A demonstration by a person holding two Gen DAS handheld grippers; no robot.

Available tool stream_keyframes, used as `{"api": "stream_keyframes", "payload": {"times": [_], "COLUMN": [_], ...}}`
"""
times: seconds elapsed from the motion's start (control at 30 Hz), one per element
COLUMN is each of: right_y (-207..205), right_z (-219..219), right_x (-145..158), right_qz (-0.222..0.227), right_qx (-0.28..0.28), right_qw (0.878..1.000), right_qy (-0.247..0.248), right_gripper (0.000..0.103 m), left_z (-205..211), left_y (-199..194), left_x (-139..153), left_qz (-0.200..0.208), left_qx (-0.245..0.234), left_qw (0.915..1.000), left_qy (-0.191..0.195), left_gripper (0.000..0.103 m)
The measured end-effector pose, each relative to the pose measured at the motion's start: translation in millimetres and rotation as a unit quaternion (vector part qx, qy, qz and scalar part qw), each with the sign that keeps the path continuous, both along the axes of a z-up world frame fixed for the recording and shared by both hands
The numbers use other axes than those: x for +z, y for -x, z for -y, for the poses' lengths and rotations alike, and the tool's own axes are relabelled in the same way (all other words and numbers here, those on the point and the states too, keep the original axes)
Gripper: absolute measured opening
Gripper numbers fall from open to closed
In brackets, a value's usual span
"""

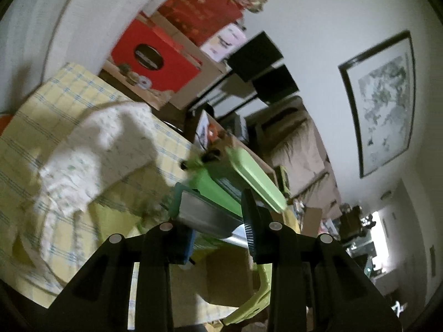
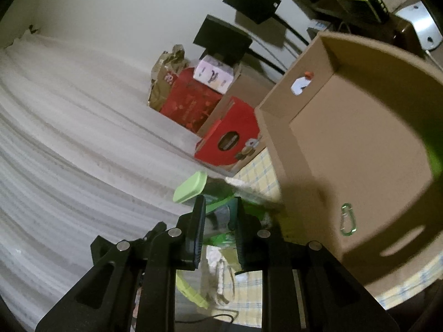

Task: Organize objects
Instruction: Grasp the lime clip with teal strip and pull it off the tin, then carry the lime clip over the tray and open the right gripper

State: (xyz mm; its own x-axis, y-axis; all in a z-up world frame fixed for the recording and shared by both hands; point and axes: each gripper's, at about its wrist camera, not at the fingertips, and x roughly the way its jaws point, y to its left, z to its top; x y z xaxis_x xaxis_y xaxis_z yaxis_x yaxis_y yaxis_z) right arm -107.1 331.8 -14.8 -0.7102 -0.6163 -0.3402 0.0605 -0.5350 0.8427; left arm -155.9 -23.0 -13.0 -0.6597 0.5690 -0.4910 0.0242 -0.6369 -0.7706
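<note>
Closest to the lens in the left wrist view is the left gripper (image 1: 218,233), clamped on a green lunch box (image 1: 218,191) with a shiny metal insert – one finger on the blue edge at left, the other against the box's right side. Its pale green lid (image 1: 257,178) stands propped open just behind. Left of it a white floral cloth (image 1: 91,160) lies crumpled on the yellow checked tablecloth (image 1: 63,96), and further back there's a red box (image 1: 157,58) in front of a stack of cartons. A framed picture (image 1: 384,102) hangs on the wall at right. Everything's a bit motion-blurred.

In the right wrist view the right gripper (image 2: 218,232) is closed on the same lunch box (image 2: 218,215) from the other end – the lid (image 2: 191,186) pokes up at left. To the right sits an open cardboard box (image 2: 360,149) on the table, with a green carabiner (image 2: 347,220) lying inside on its floor.
</note>
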Motion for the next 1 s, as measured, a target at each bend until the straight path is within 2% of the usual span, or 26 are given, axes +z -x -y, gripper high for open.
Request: {"api": "stream_keyframes", "payload": {"times": [0.3,0.63,1.0], "right_y": [-24,-47,-69], "right_z": [-58,-116,-161], "right_x": [0,-2,1], "right_qz": [0.003,0.006,-0.003], "right_qx": [-0.03,-0.077,-0.137], "right_qw": [1.0,0.997,0.99], "right_qy": [0.005,0.015,0.019], "right_gripper": [0.02,0.02,0.02], "left_z": [-56,-119,-190], "left_y": [-1,1,47], "left_x": [8,28,44], "left_qz": [0.002,-0.011,-0.001], "left_qx": [-0.057,-0.107,-0.159], "left_qw": [0.9983,0.9942,0.9867], "left_qy": [-0.013,0.0,0.033], "left_gripper": [0.028,0.028,0.027]}}
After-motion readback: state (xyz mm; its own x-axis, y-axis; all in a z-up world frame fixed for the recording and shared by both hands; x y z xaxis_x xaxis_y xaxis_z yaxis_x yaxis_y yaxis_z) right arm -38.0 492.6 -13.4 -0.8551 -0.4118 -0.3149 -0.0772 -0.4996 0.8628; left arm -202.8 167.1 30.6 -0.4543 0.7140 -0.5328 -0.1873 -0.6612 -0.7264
